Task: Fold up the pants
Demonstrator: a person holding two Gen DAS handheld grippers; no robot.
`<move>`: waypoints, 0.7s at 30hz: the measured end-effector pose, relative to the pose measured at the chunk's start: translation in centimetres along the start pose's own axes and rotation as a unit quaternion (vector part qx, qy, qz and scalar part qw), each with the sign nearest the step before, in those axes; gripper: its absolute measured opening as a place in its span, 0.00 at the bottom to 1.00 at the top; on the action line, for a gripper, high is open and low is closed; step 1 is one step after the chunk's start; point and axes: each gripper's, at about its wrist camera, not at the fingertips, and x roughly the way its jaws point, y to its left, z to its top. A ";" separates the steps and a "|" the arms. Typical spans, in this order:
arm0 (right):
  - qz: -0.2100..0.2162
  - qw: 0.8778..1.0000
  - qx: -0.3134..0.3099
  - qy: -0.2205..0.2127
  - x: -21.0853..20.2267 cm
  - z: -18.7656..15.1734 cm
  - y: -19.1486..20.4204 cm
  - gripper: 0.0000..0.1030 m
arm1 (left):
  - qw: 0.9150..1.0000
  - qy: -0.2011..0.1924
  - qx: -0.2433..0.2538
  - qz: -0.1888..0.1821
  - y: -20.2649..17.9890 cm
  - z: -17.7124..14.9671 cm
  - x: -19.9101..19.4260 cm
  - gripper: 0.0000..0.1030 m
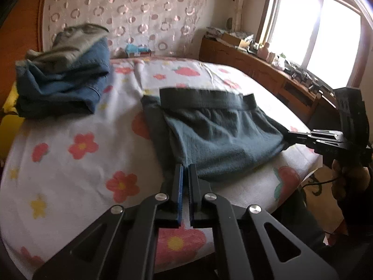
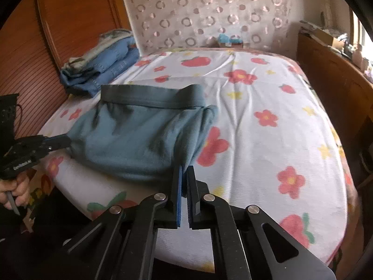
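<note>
Underneath, a flowered bedsheet (image 2: 268, 140) covers the bed beside a window (image 1: 314, 30).

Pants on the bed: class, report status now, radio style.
Left gripper shut on near corner of grey pants. Right gripper shut on other near corner. Pants part-folded, waistband far side. Folded blue clothes pile lies clear.

Fleecy matt pants (image 1: 216, 137), ribbed cotton bedsheet (image 1: 70, 177)
</note>
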 end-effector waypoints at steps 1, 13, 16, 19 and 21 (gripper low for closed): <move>0.001 1.000 0.001 -0.002 -0.2 0.0 -0.1 0.00 | 1.000 -0.003 0.002 0.000 -0.1 0.0 -0.4 0.02; -0.006 1.000 -0.023 -0.010 -1.0 0.1 0.8 0.05 | 1.000 0.001 0.010 0.024 -0.5 -0.1 -0.2 0.15; -0.008 1.000 -0.020 -0.015 -1.3 0.2 0.8 0.13 | 1.000 0.004 0.014 0.024 -0.7 0.1 0.1 0.19; -0.007 1.000 -0.012 -0.021 -1.5 0.4 0.6 0.31 | 0.999 0.008 0.019 0.030 -0.8 0.2 0.4 0.22; -0.012 1.000 -0.011 -0.025 -1.6 0.5 0.6 0.35 | 0.999 0.008 0.018 0.031 -0.9 0.3 0.5 0.24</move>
